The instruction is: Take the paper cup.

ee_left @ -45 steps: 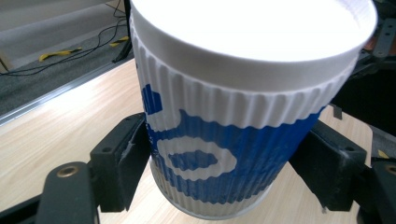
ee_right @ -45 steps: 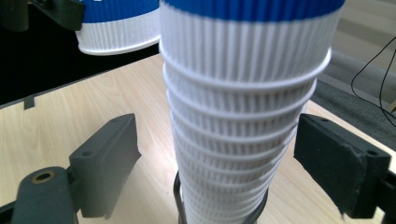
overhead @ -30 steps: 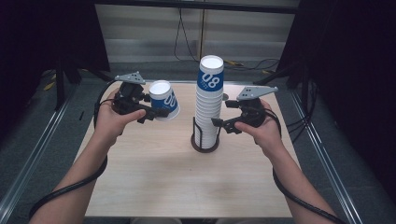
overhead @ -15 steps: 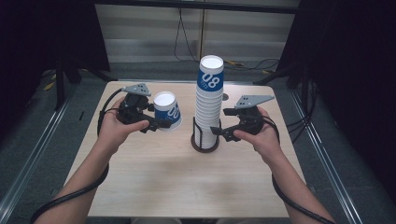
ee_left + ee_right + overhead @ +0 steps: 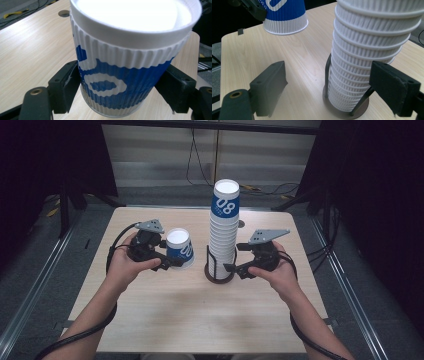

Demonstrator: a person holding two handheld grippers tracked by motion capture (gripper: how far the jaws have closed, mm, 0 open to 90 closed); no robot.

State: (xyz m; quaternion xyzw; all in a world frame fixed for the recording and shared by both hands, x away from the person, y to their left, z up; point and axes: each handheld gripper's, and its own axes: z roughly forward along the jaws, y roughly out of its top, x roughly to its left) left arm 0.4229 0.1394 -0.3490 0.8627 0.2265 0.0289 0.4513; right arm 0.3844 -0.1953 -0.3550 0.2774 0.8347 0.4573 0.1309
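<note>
**Single cup pinched at left, cup stack flanked at right**

Pale wood counter [image 5: 190, 320], rectangular, ringed by dark floor and metal rails.

Near counter centre, slightly toward 1 o'clock: tall stack of ribbed white paper cups [image 5: 223, 237], top cup banded blue with white numerals, seated in a round dark holder [image 5: 218, 272] with upright wire posts. Same stack [image 5: 367, 55] close up in the right gripper view, rims nested one over another, wire post [image 5: 327, 75] running up its side.

At 9 o'clock of the stack, just beside it but apart: single blue-and-white cup [image 5: 180, 248], mouth up, tilted slightly, base close to the counter; touching or not, cannot tell. Pinched by the left hand-held gripper [image 5: 172, 261], coming in from 8 o'clock. In the left gripper view, cup [image 5: 127, 65] squarely between the two black jaws, pads pressed against the blue ribbed wall on either side, white rim above them.

At 4 o'clock of the stack: right hand-held gripper [image 5: 234, 267], jaws spread wide, tips at the holder's level. In the right gripper view, lower stack between the jaws but nearer the one at 3 o'clock, gaps on both sides, nothing gripped; held cup [image 5: 284, 18] visible at 11 o'clock.
</note>
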